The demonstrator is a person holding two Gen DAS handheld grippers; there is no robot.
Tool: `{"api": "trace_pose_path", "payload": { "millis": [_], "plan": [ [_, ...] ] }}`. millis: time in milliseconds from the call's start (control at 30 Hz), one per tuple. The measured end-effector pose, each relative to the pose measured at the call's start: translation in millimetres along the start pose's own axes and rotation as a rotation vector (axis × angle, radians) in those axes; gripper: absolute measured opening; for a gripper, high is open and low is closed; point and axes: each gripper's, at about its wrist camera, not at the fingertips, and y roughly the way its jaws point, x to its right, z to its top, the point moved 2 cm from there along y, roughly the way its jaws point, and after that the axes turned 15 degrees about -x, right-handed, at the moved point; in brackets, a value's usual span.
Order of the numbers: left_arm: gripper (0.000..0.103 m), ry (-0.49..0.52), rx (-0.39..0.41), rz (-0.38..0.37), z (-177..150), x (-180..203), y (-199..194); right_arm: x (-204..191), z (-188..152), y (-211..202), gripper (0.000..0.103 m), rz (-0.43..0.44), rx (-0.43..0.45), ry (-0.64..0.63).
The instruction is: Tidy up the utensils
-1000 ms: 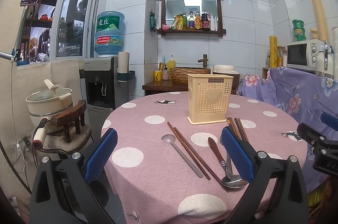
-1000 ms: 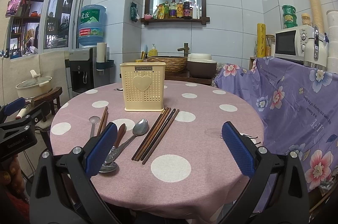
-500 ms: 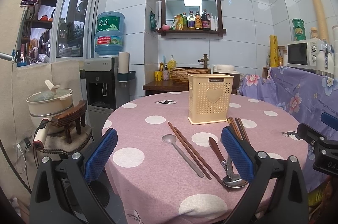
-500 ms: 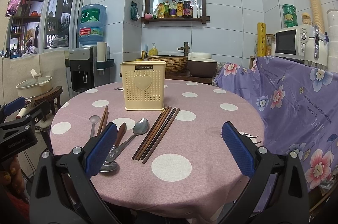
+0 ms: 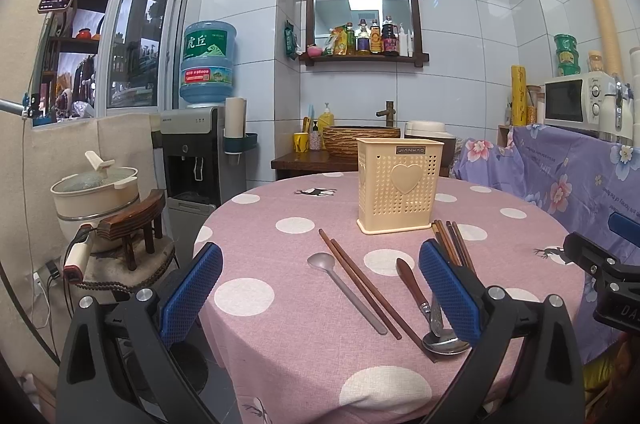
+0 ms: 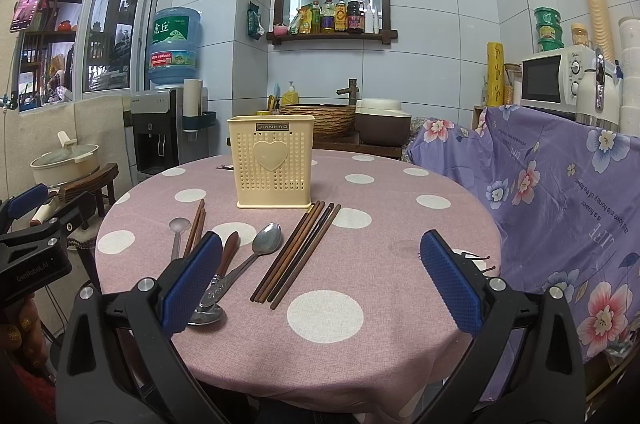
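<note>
A cream perforated utensil holder (image 5: pixel 400 186) (image 6: pixel 273 162) with a heart on its front stands upright on the round pink polka-dot table (image 5: pixel 280 328) (image 6: pixel 360 248). In front of it lie a grey spoon (image 5: pixel 345 290) (image 6: pixel 177 236), a pair of brown chopsticks (image 5: pixel 358 282) (image 6: pixel 196 226), a wooden-handled spoon (image 5: pixel 414 284) (image 6: pixel 226 258), a steel spoon (image 6: pixel 256 256) and a bundle of dark chopsticks (image 6: pixel 298 252) (image 5: pixel 450 242). My left gripper (image 5: pixel 320 288) hangs open above the near left edge. My right gripper (image 6: pixel 320 280) hangs open above the near edge, holding nothing.
A water dispenser (image 5: pixel 200 152) stands at the back left, with a pot on a small wooden stool (image 5: pixel 100 192) beside it. A flowered purple cloth (image 6: pixel 560 192) covers furniture close on the right, under a microwave (image 6: pixel 556 80). A basin counter (image 6: pixel 340 128) sits behind the table.
</note>
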Motion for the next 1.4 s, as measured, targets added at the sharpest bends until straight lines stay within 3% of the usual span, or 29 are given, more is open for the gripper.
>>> {"api": "trace_pose_path", "payload": {
  "millis": [567,733,933,1167,1400],
  "plan": [
    [0.098,0.004,-0.026,0.009,-4.6,-4.9,8.7,1.8,-6.1,9.7,0.098,-0.006,-0.016,0.009],
    [0.098,0.018,-0.090,0.016,-3.0,-4.2,21.0,7.4,-5.3,19.2,0.098,-0.026,-0.050,0.014],
    [0.098,0.038,-0.240,0.031,-4.1,-7.3,54.5,23.4,-1.4,52.1,0.098,-0.064,-0.169,0.027],
    [0.098,0.067,-0.297,0.034,12.2,-9.8,82.0,35.1,10.0,104.7,0.098,-0.065,-0.329,0.023],
    [0.098,0.018,-0.373,0.012,25.4,-17.0,110.4,22.5,23.3,152.3,0.098,-0.050,-0.465,0.029]
  ]
}}
